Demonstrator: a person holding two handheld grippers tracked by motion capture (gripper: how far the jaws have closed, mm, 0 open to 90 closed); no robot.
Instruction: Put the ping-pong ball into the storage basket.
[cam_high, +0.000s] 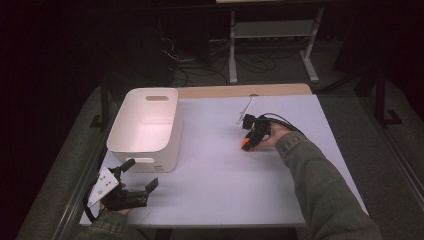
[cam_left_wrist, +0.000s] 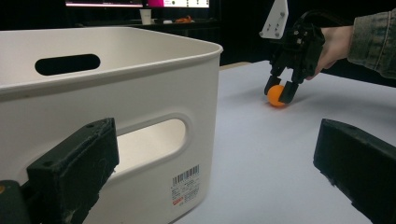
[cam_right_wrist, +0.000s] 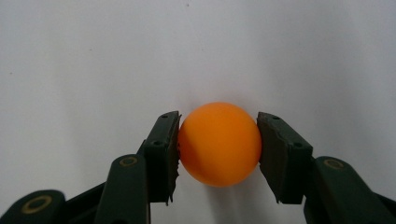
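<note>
Pinching a small smooth orange ball (cam_right_wrist: 219, 143) between its two black jaws, the right gripper (cam_high: 251, 135) stands near the middle of the pale grey tabletop (cam_high: 225, 175), right of centre, jaws angled down at the surface. The right gripper view shows both pads pressed against the ball's sides, a contact the high view leaves too small to judge; there the ball is just an orange spot under the black tool. The left gripper view adds the side-on angle: the ball sits on or just above the table, which of the two I cannot tell. Being round, the ball has no long axis and no facing direction.

The left gripper (cam_high: 140, 181) rests at the near left corner of the table with its jaws spread wide and nothing between them, pointing toward the white plastic rectangular bin (cam_high: 145, 127). This bin, with cut-out handles and a barcode label (cam_left_wrist: 186, 185) low on its near wall, stands at the table's left side, well apart from the ball.
</note>
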